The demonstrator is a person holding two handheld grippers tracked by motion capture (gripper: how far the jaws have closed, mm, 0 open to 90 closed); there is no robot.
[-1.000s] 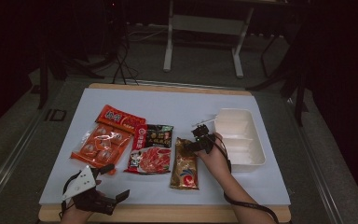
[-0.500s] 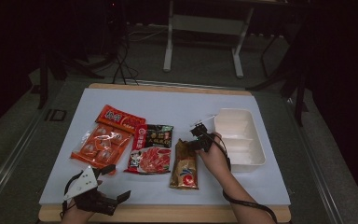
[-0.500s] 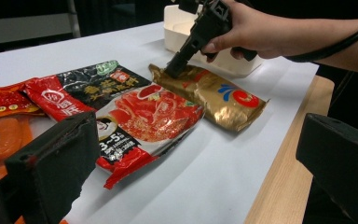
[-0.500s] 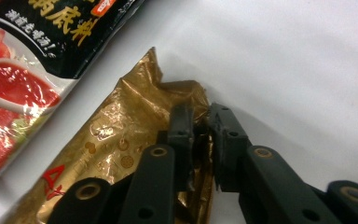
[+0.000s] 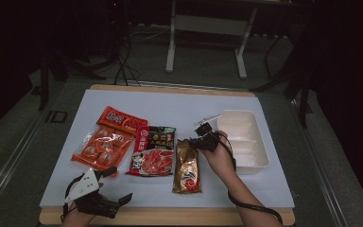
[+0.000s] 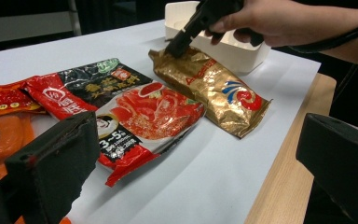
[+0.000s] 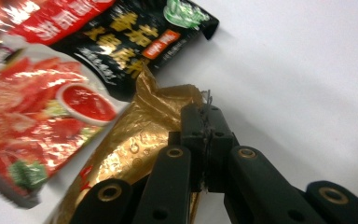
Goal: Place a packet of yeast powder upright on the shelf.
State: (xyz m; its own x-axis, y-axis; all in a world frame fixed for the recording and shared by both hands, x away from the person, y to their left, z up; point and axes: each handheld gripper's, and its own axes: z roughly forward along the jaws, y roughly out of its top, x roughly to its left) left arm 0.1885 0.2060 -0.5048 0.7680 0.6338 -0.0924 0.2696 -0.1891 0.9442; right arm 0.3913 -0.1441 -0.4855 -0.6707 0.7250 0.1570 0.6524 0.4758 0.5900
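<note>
A gold foil packet (image 5: 187, 166) lies on the white table mat, just left of a white tray. My right gripper (image 5: 197, 142) has just closed its jaws and is shut on the packet's crumpled far edge (image 7: 168, 100), which is lifted slightly. In the left gripper view the right gripper (image 6: 173, 48) pinches the gold packet (image 6: 214, 88) at its far end. The right gripper view has the jaws (image 7: 205, 119) pressed together on the foil. My left gripper (image 5: 118, 185) rests open near the table's front left edge, holding nothing; its own view has the gripper (image 6: 196, 163) with jaws wide apart.
A red-and-black sauce packet (image 5: 153, 151) lies left of the gold one. Further left are an orange snack pack (image 5: 101, 147) and a red packet (image 5: 123, 120). The white compartment tray (image 5: 264, 156) stands at the right. The wooden table edge (image 6: 284, 154) runs along the front.
The right gripper's jaws have closed on the gold packet's far edge, and that hand has risen slightly with it. The left gripper has stayed in place.
</note>
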